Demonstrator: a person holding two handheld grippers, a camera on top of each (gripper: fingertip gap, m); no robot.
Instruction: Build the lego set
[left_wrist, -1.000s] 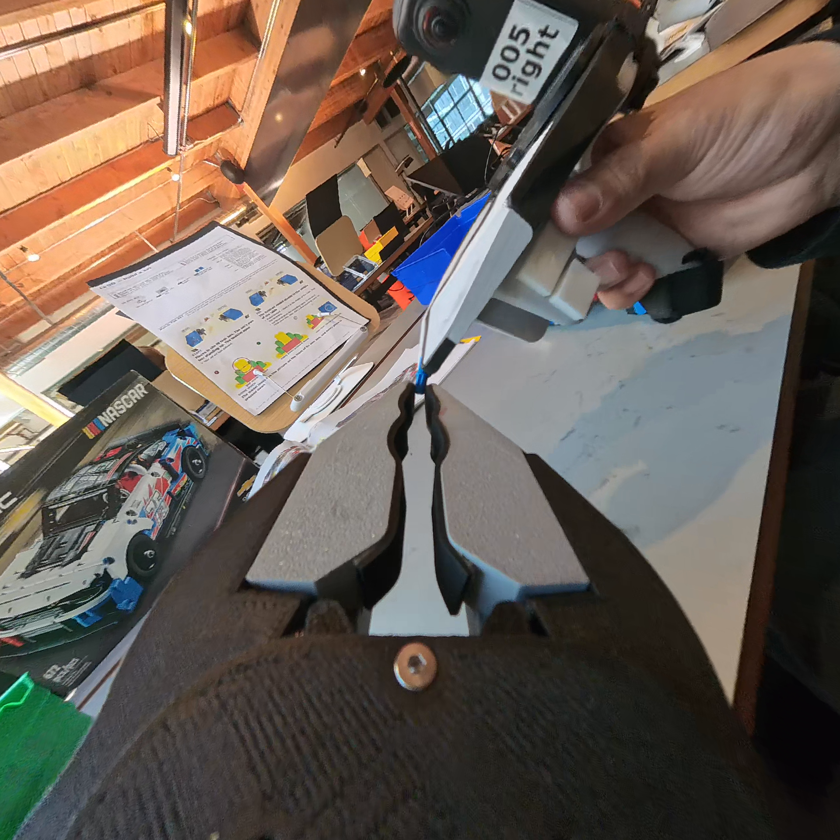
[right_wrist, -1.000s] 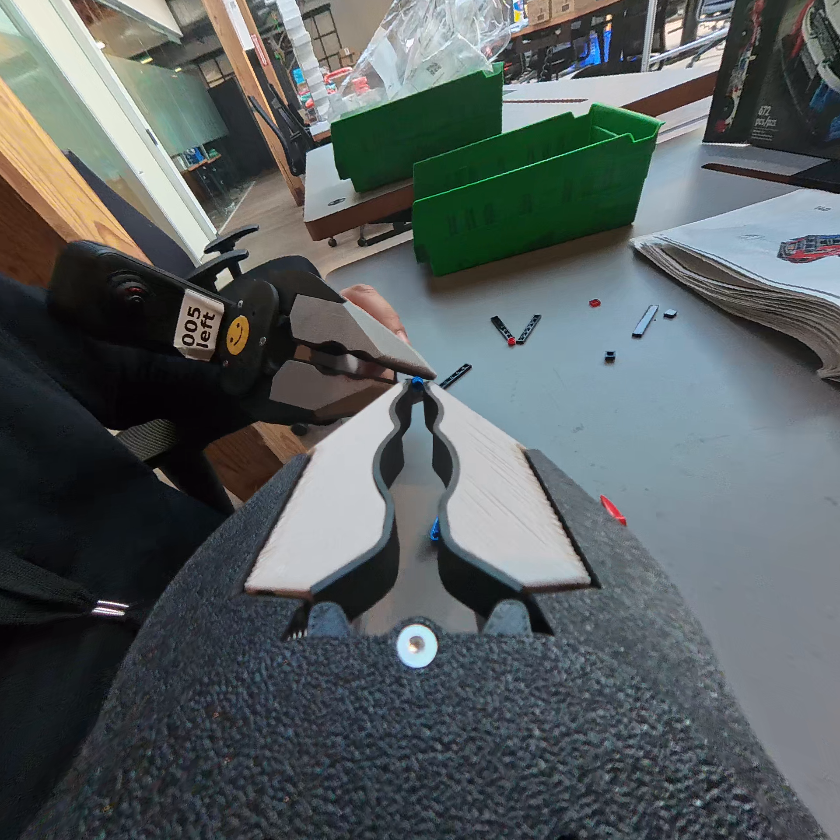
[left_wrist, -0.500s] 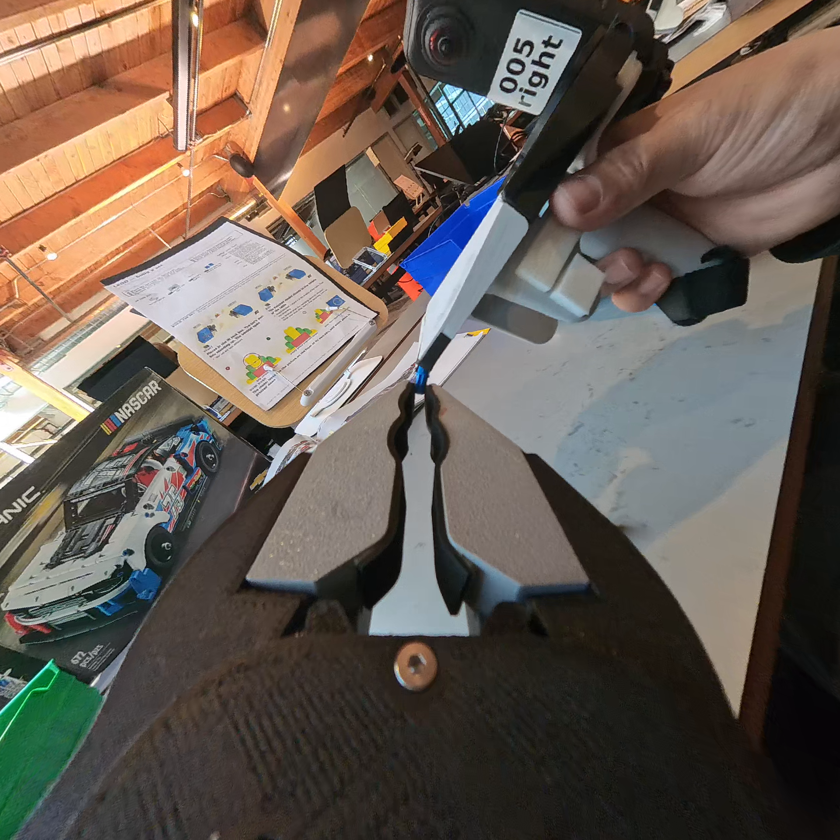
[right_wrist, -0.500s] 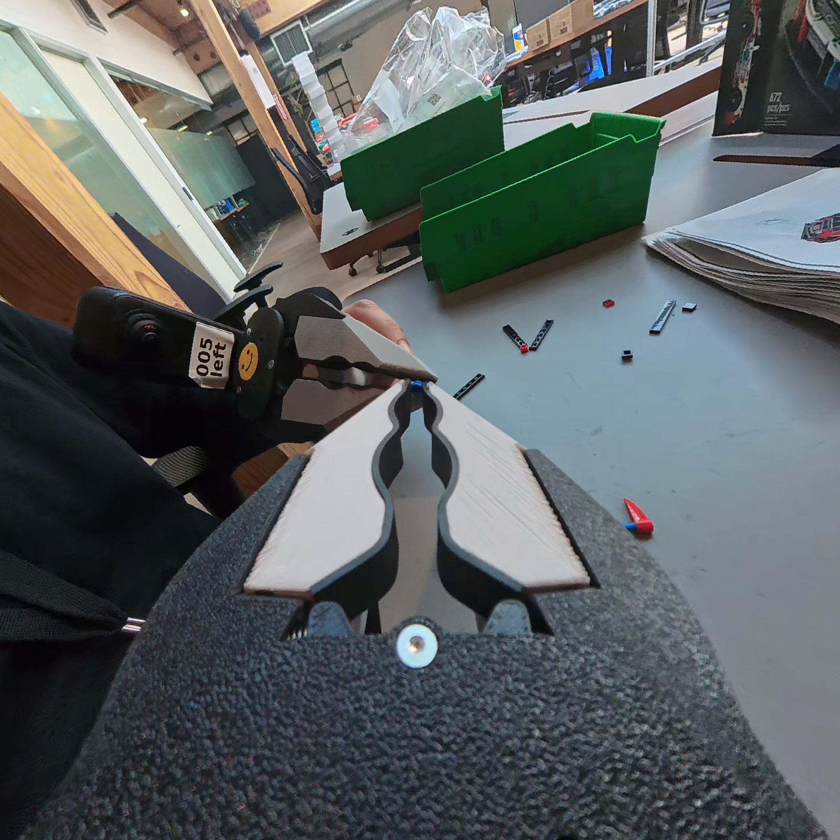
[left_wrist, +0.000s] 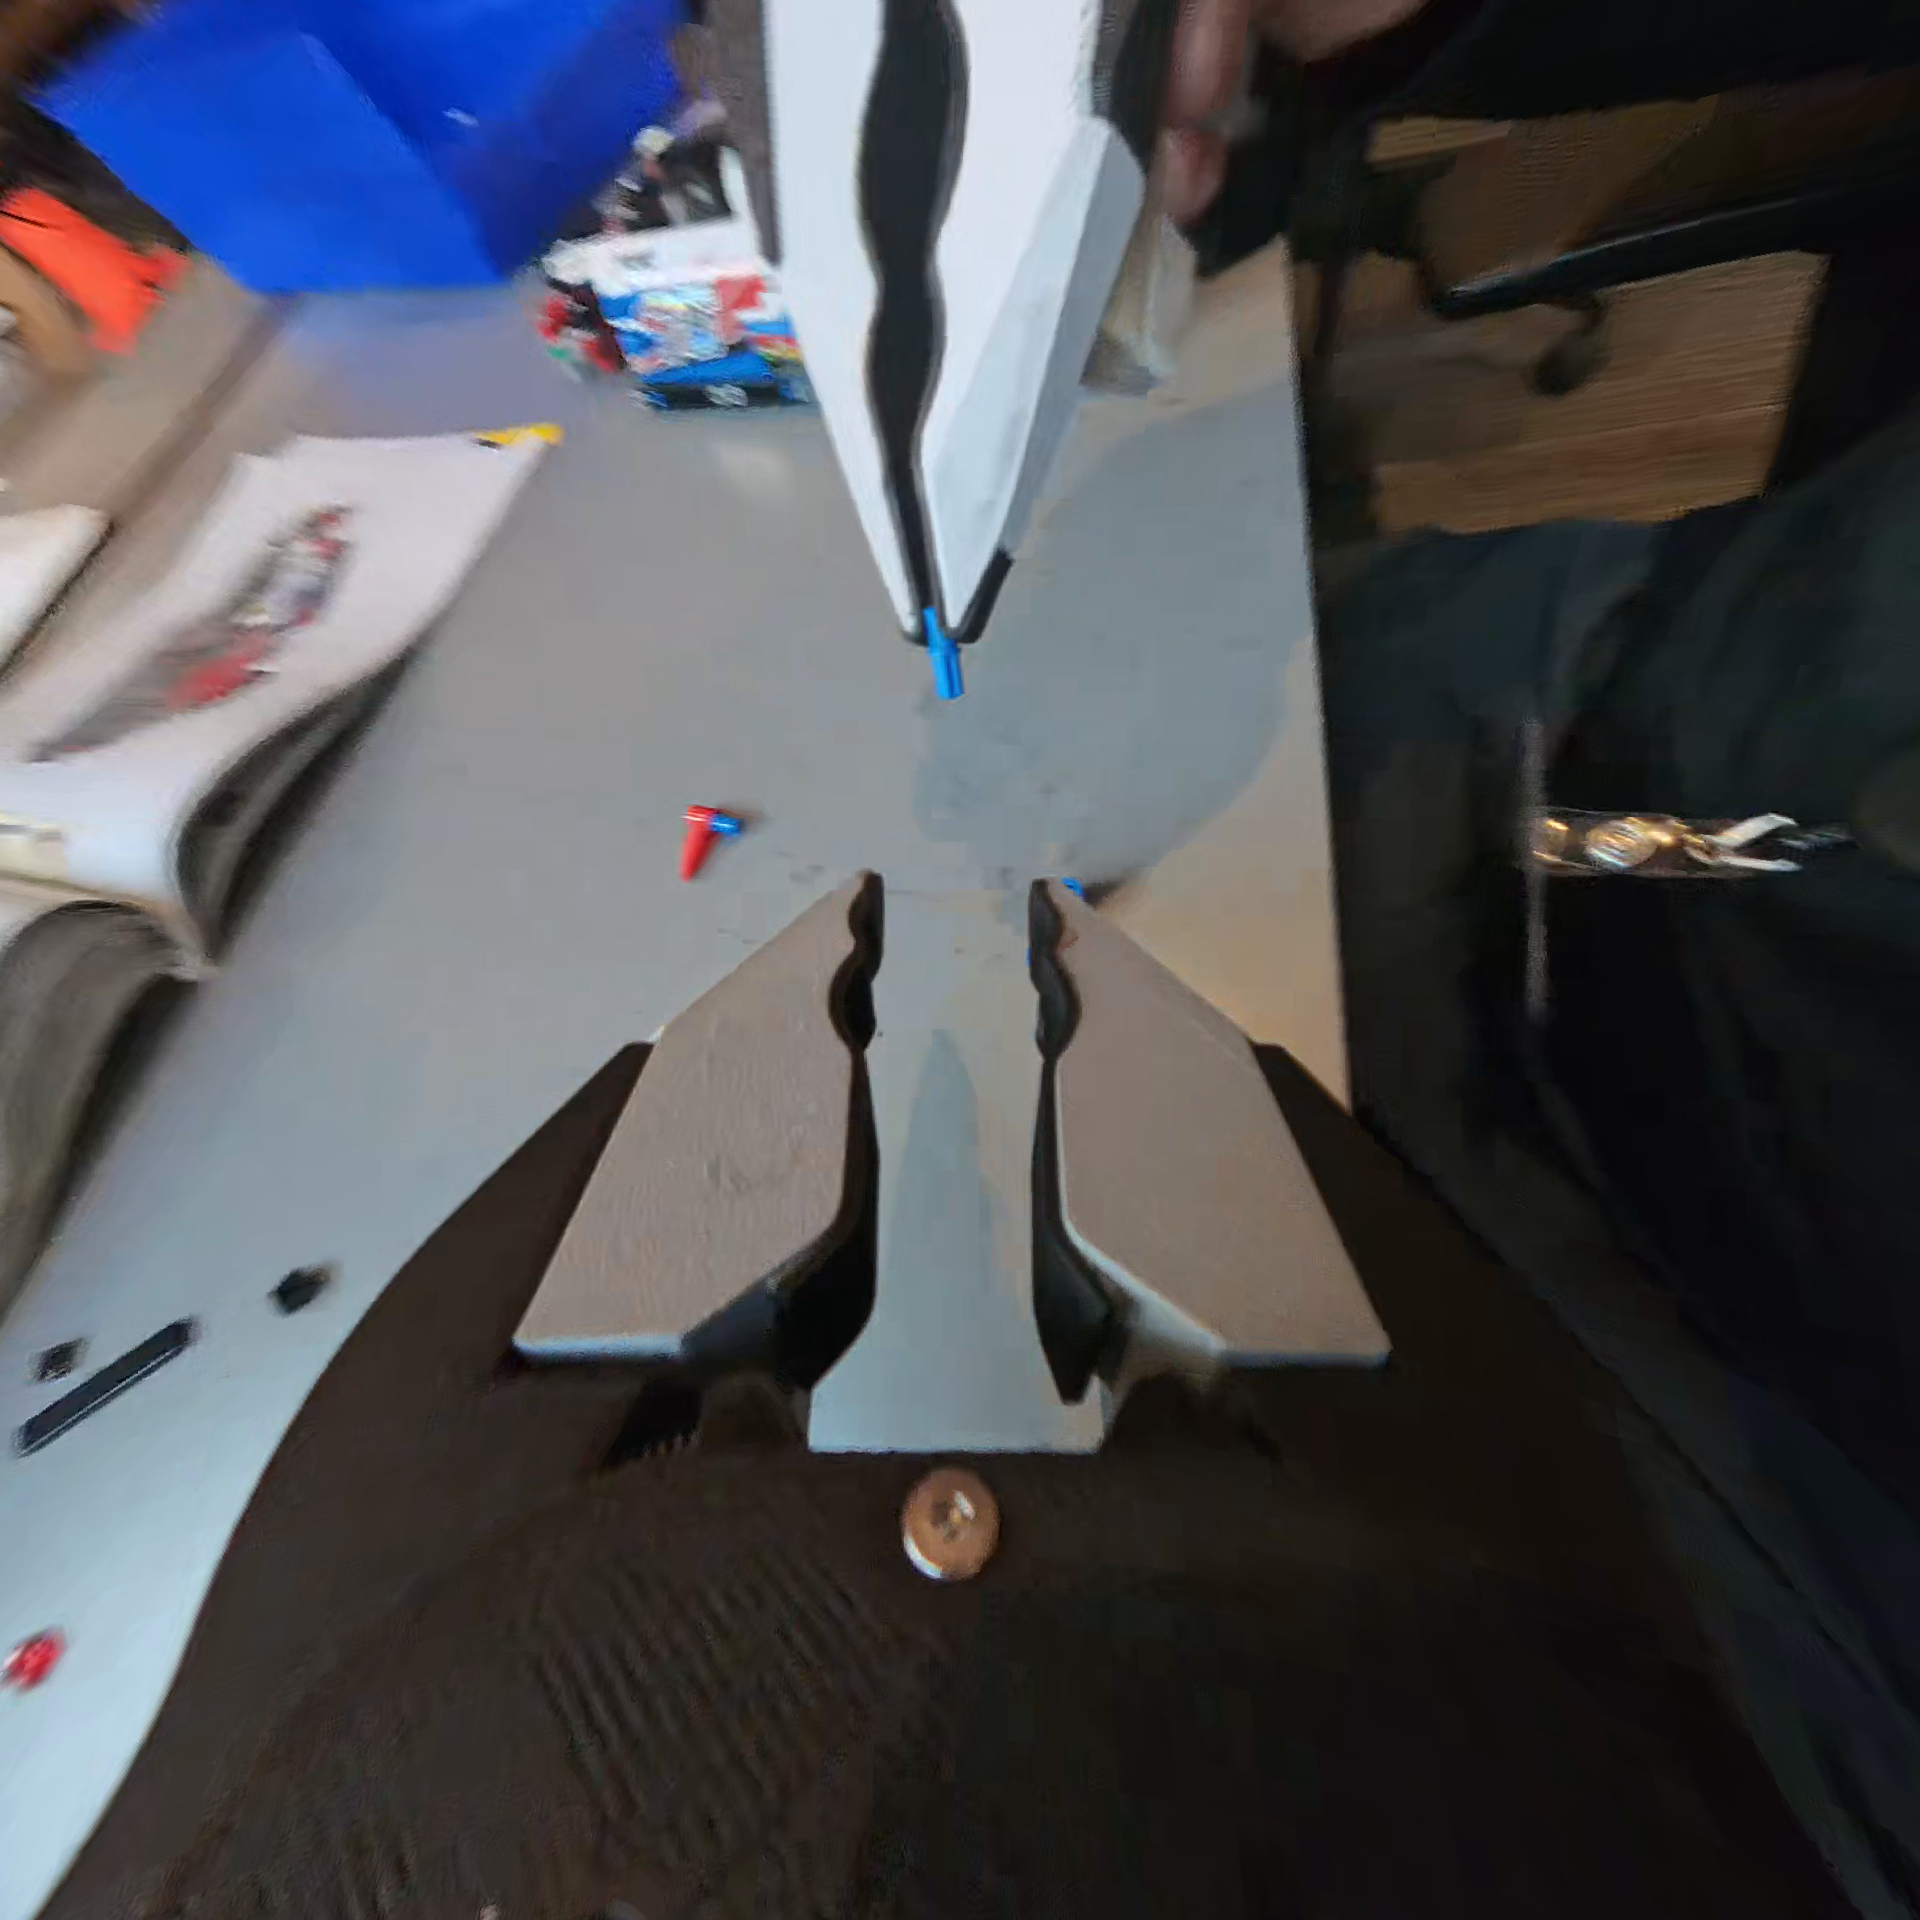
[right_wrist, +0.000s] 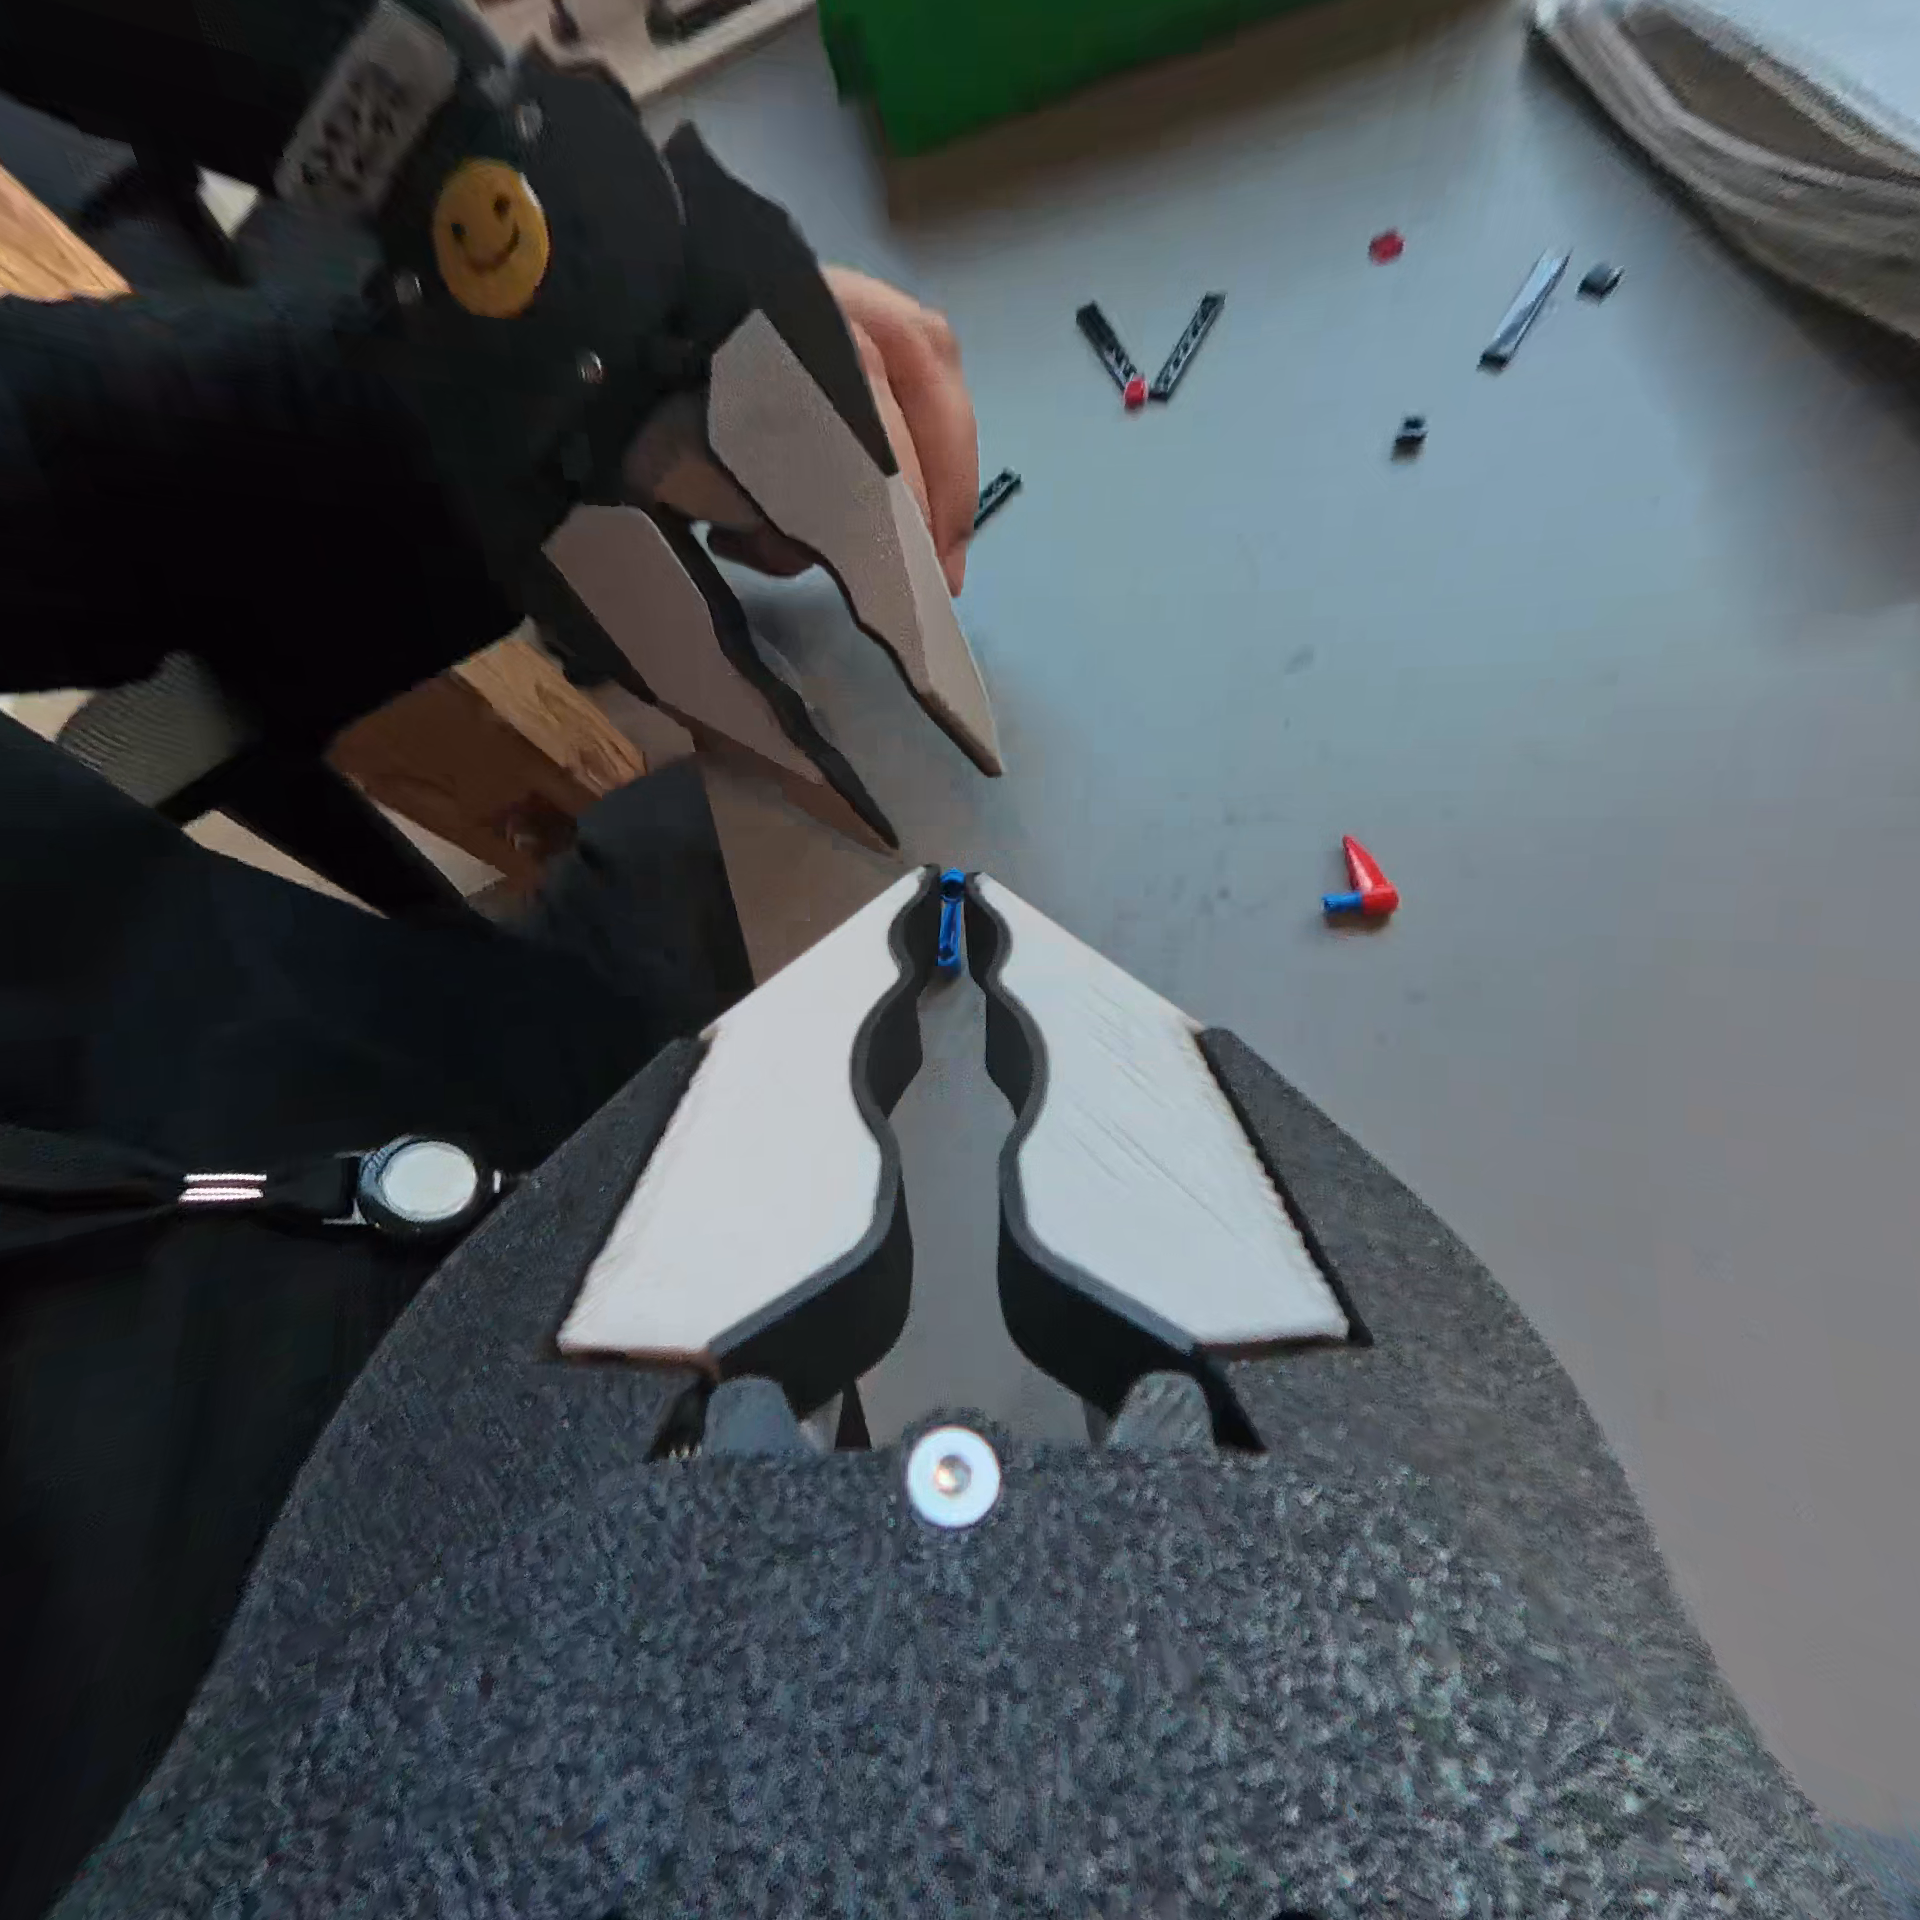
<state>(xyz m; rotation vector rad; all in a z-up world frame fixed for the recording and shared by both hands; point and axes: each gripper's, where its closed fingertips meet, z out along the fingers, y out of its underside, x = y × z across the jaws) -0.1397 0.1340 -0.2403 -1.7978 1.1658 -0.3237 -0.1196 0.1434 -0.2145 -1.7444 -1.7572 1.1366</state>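
In the right wrist view, a dark sleeve and the person's hand (right_wrist: 914, 416) fill the far left, carrying the left gripper (right_wrist: 940, 805), whose two grey fingers (right_wrist: 831, 499) stand spread with nothing between them, tips slanting down toward the grey table (right_wrist: 1558, 1143). Just right of those tips, at the middle of the view, the right gripper (right_wrist: 948, 883) is pinching a small blue pin (right_wrist: 948, 925) between its fingertips; the pin's long axis runs along the fingers, pointing straight ahead out of the tips. In the left wrist view the same pin (left_wrist: 943, 655) hangs from the right gripper's (left_wrist: 951, 623) tips above the table, its free end pointing down and toward the left gripper (left_wrist: 954, 894), well apart from it. Farther right on the table lies a red angled piece with a blue pin in it (right_wrist: 1361, 883), the red part pointing up the frame and the blue end pointing left. Beyond it, toward the top, two black beams (right_wrist: 1153, 348) lie in a V joined at a red dot, with a green bin (right_wrist: 1039, 73) behind them. Right again are a small black piece (right_wrist: 1410, 434), a small red stud (right_wrist: 1385, 245), a long black strip (right_wrist: 1525, 307) lying slantwise, and at the far right edge a thick instruction booklet (right_wrist: 1766, 156).
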